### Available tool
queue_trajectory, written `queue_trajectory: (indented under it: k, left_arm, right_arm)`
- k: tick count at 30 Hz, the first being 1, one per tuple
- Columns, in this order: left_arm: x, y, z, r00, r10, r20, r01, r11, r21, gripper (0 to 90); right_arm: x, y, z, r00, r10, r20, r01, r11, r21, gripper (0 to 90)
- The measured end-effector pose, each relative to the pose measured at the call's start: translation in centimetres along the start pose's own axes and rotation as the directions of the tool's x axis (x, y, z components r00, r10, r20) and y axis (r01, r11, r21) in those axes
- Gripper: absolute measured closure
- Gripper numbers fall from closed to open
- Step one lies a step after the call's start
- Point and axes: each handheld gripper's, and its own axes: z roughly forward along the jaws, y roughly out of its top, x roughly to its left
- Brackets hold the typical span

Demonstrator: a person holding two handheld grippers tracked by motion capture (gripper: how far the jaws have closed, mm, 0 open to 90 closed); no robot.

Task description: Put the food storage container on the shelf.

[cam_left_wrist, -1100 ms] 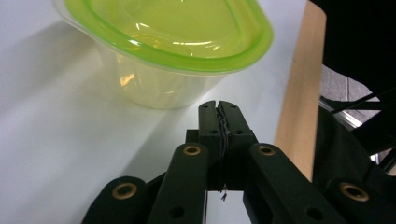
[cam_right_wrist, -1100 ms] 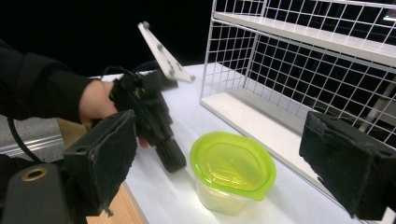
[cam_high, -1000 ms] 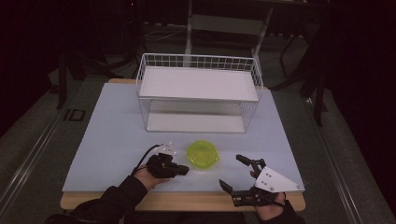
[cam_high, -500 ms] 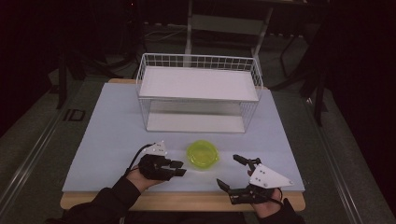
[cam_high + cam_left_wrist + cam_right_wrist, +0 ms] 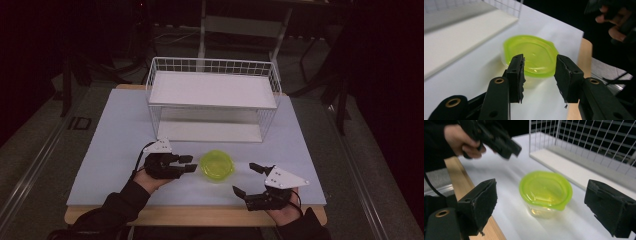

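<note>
A clear tub with a yellow-green lid stands on the white mat near the front of the table. My left gripper lies just left of it, jaws pointing at it. Those jaws have just been opening and hold nothing; in the left gripper view the tub sits beyond the left gripper. My right gripper is at the tub's front right, open wide and apart from it. The right gripper view frames the tub between the spread jaws of the right gripper, with the left gripper behind.
A white wire basket with a white shelf stands upside-down-like over the mat behind the tub. The white mat covers a wooden table whose front edge runs below both hands. Dark floor surrounds the table.
The left jaws have opened, and that hand has lifted and drawn slightly back from the tub. The right gripper has shifted a little toward the tub. The tub has stayed put.
</note>
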Motion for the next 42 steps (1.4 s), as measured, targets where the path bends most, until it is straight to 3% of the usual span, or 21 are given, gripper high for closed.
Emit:
queue_trajectory:
  k: [7, 12, 15, 18, 20, 21, 25, 28, 35, 42]
  left_arm:
    - [1.7, 0.7, 0.4, 0.9994, -0.016, -0.03, 0.016, 0.9997, -0.019, 57.8]
    - [2.7, 1.6, 1.2, 0.9987, -0.006, -0.05, 0.005, 0.9999, -0.016, 55.9]
    - [3.2, 2.2, 2.1, 0.9985, -0.012, -0.053, 0.012, 0.9998, -0.015, 55.9]
    - [3.6, 2.6, 3.3, 0.9992, -0.031, -0.027, 0.031, 0.9995, -0.005, 55.9]
    - [3.7, 2.7, 3.8, 0.999, -0.037, -0.023, 0.038, 0.9992, 0.009, 55.9]
    - [3.9, 2.6, 5.0, 0.9984, -0.057, -0.003, 0.057, 0.9977, 0.035, 55.9]
    - [4.1, 2.3, 6.5, 0.9961, -0.079, 0.037, 0.076, 0.9935, 0.084, 57.2]
    - [4.1, 2.1, 7.2, 0.9954, -0.078, 0.055, 0.072, 0.9917, 0.107, 59.4]
    - [4.3, 2.3, 7.3, 0.9962, -0.076, 0.042, 0.07, 0.9881, 0.137, 65.4]
    - [4.6, 2.5, 7.4, 0.9962, -0.086, 0.017, 0.082, 0.9837, 0.16, 61.1]
  right_arm:
    - [-1.7, -0.3, 1.4, 0.9973, 0.073, 0.004, -0.073, 0.9955, 0.06, 16.5]
    - [-2.8, -0.3, 2.4, 0.9922, 0.124, 0.018, -0.125, 0.9888, 0.082, 19.8]
    - [-3.2, -0.3, 2.8, 0.9899, 0.14, 0.021, -0.141, 0.9858, 0.09, 21.2]
    - [-3.6, -0.3, 3.9, 0.9847, 0.171, 0.032, -0.174, 0.9782, 0.114, 23.1]
    - [-3.7, -0.4, 4.1, 0.9824, 0.183, 0.037, -0.186, 0.9749, 0.122, 23.3]
    - [-3.7, -0.5, 4.3, 0.9829, 0.181, 0.034, -0.184, 0.9754, 0.122, 25.7]
    - [-2.8, -1.1, 4.7, 0.9837, 0.173, 0.051, -0.179, 0.9695, 0.168, 25.8]
    - [-2.5, -1.5, 5.0, 0.9828, 0.175, 0.06, -0.183, 0.9654, 0.186, 24.6]
    - [-2.5, -2.0, 5.4, 0.974, 0.22, 0.055, -0.226, 0.9498, 0.216, 24.0]
    - [-2.4, -2.0, 5.9, 0.9733, 0.221, 0.06, -0.229, 0.9467, 0.226, 24.0]
